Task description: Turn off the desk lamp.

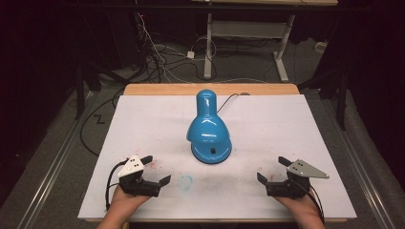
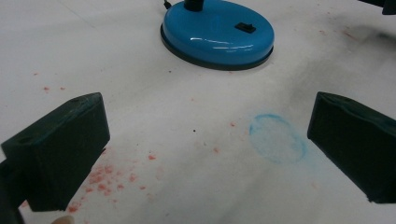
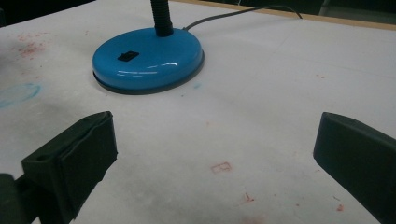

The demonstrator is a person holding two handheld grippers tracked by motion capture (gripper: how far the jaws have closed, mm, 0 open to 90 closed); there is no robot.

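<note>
A glossy blue desk lamp (image 1: 208, 128) stands in the middle of the white table sheet (image 1: 143, 124), its shade bent forward over its round base (image 2: 217, 33) (image 3: 148, 58). A black rocker switch (image 2: 245, 27) (image 3: 127, 57) sits on the base, and a black flexible neck (image 3: 161, 17) rises from it. My left gripper (image 1: 156, 169) rests near the front left, open and holding nothing. My right gripper (image 1: 272, 169) rests near the front right, also open with nothing between its fingers. Both point toward the lamp from a short distance.
A faint blue ring stain (image 2: 278, 138) (image 1: 186, 182) and red specks (image 2: 105, 175) mark the sheet in front of the lamp. The lamp cord (image 3: 238, 14) runs off the back edge. Beyond the table are floor cables (image 1: 162, 57) and a white desk frame (image 1: 248, 33).
</note>
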